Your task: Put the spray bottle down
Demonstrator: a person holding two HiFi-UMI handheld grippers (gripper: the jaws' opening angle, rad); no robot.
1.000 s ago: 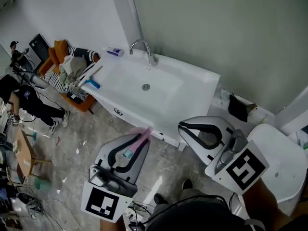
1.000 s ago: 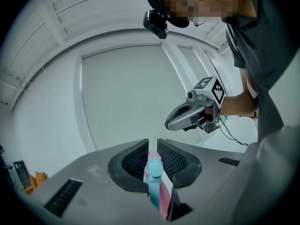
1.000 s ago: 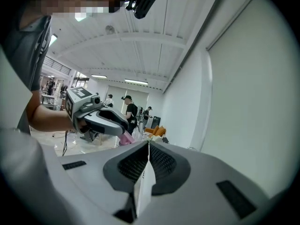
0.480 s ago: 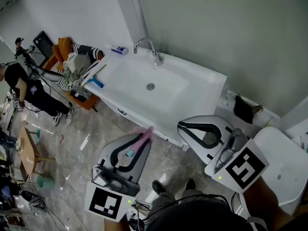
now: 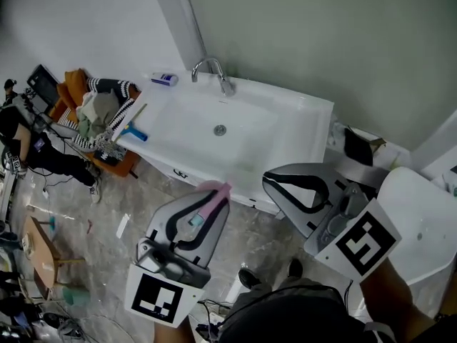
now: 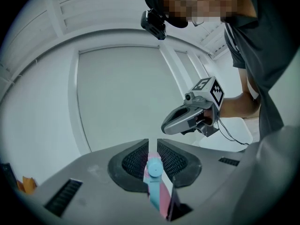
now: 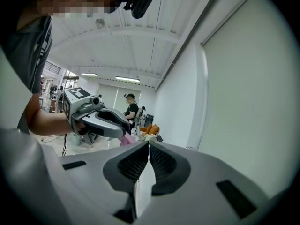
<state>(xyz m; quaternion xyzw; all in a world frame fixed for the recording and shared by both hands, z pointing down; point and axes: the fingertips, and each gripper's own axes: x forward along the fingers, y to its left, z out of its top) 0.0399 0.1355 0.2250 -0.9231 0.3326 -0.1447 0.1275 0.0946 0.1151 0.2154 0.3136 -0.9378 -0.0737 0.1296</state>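
Observation:
The spray bottle [image 5: 211, 194] is a pink and light-blue thing pinched between the jaws of my left gripper [image 5: 216, 204]. Its pink end sticks out past the jaw tips, just short of the front edge of the white sink [image 5: 251, 150]. In the left gripper view its round blue part [image 6: 153, 168] sits between the shut jaws, with pink below it. My right gripper [image 5: 267, 183] hovers to the right at about the same height, shut with nothing in it. In the right gripper view its jaws [image 7: 148, 145] meet, and the left gripper [image 7: 99, 118] shows beyond them.
A faucet [image 5: 211, 71] stands at the back of the sink, with a small bottle [image 5: 164, 79] on its left corner and a blue-handled tool [image 5: 133, 129] on its left rim. An orange chair piled with clothes [image 5: 95, 110] is further left. A white rounded fixture [image 5: 423, 224] is at the right.
The head view has shifted a little. Both grippers stay in about the same places, and the left one still holds the spray bottle. The person at the left has moved.

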